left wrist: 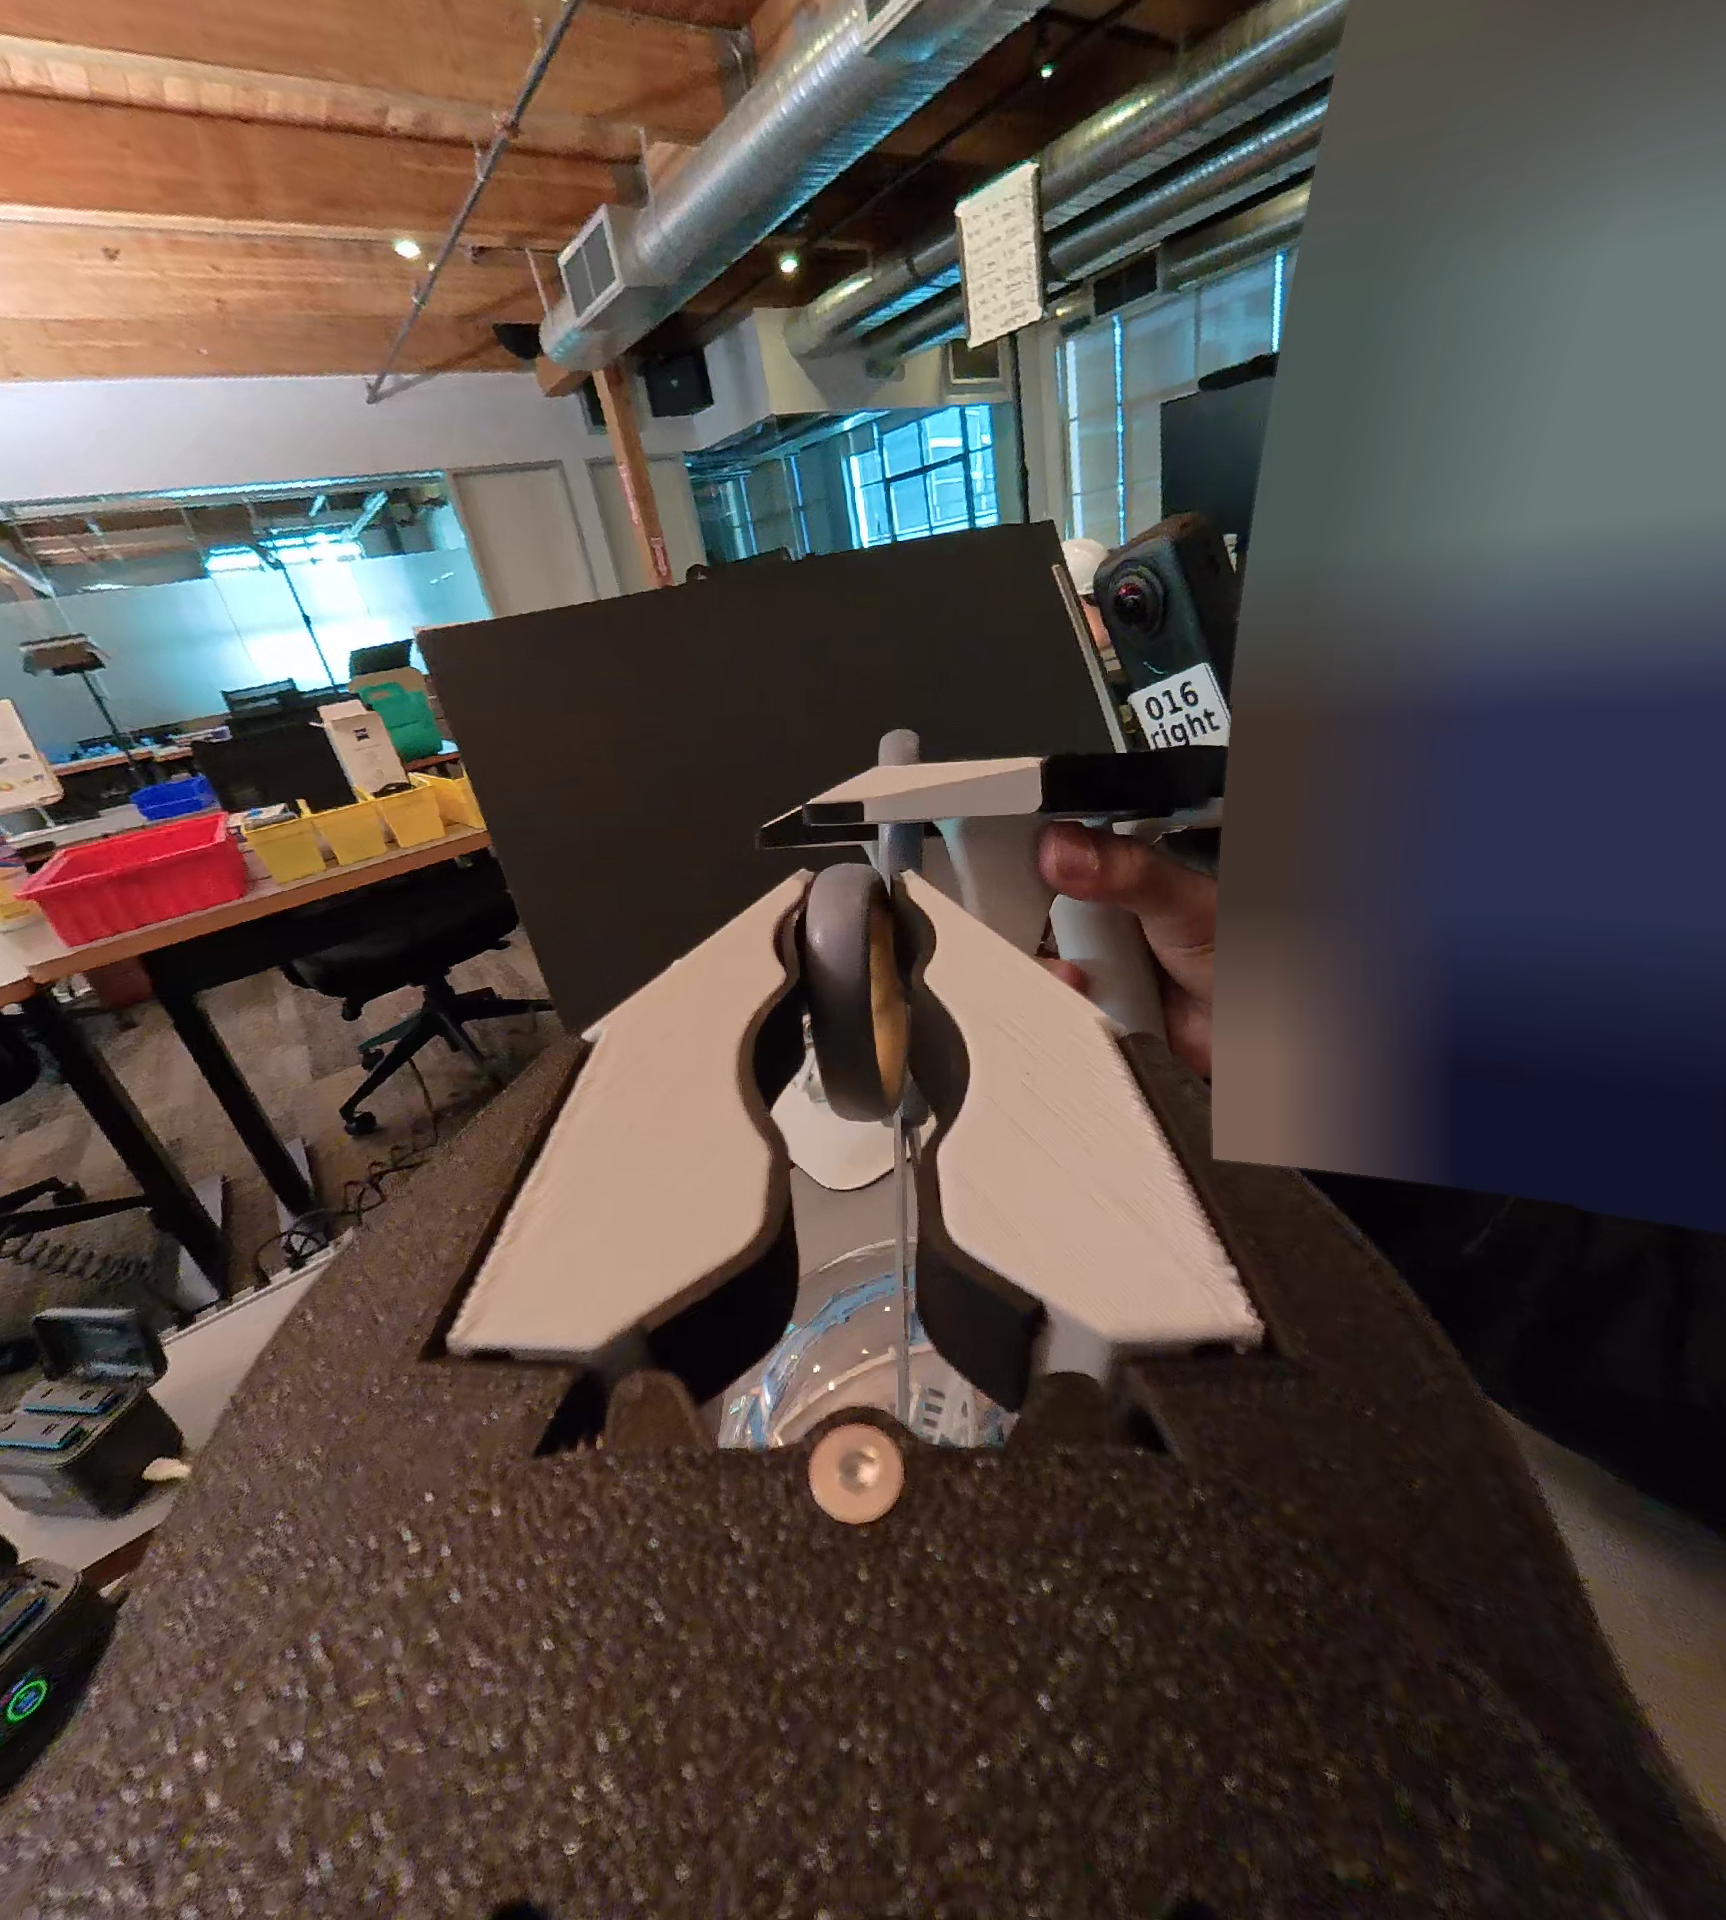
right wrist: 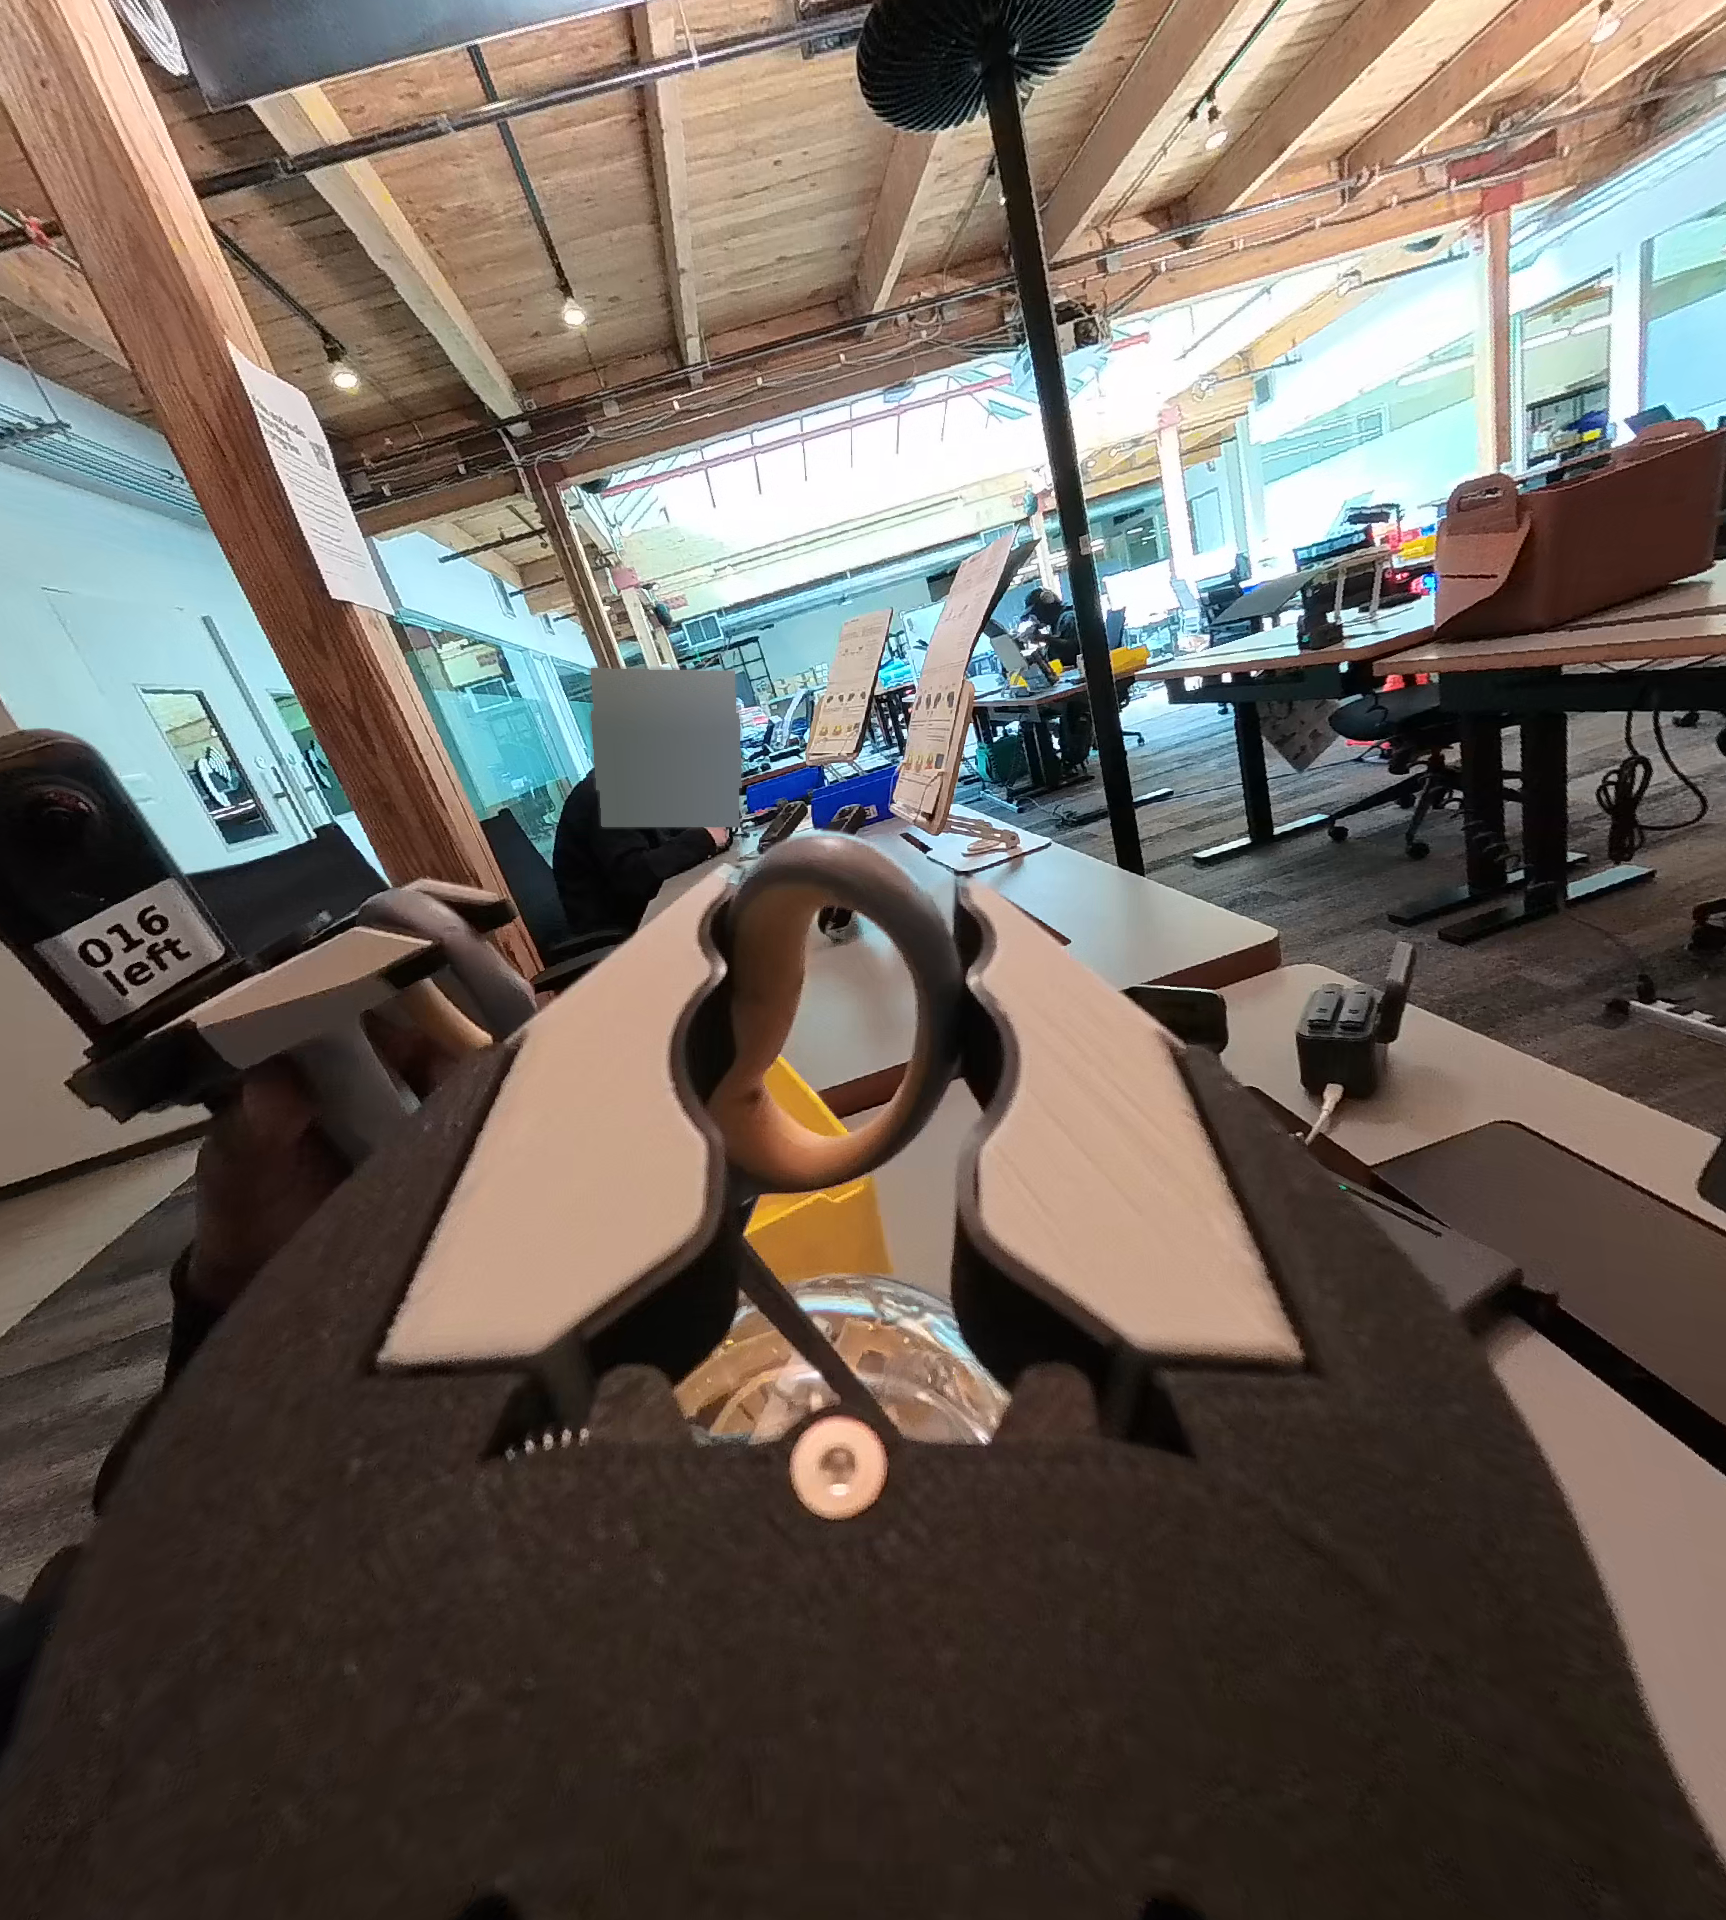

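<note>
A pair of scissors with grey handle loops, tan inside, is held in the air between both grippers. My left gripper (left wrist: 851, 894) is shut on one handle loop (left wrist: 854, 997), and the thin blade (left wrist: 903, 1247) runs back toward the camera. My right gripper (right wrist: 843, 883) is shut on the other handle loop (right wrist: 828, 1018), with a dark blade (right wrist: 797, 1340) below it. In the left wrist view the right gripper (left wrist: 817, 821) crosses just behind the left one's tips, held by a hand (left wrist: 1139, 914). The left gripper (right wrist: 443, 935) shows at the left of the right wrist view.
A black board (left wrist: 734, 748) stands close behind the grippers. A red basket (left wrist: 137, 878) and yellow bins (left wrist: 360, 826) sit on a desk at left. Charger cases (left wrist: 69, 1423) lie low left. A yellow bin (right wrist: 817, 1174), black pole (right wrist: 1056, 416), charger (right wrist: 1342, 1039) and seated person (right wrist: 620, 862) lie ahead.
</note>
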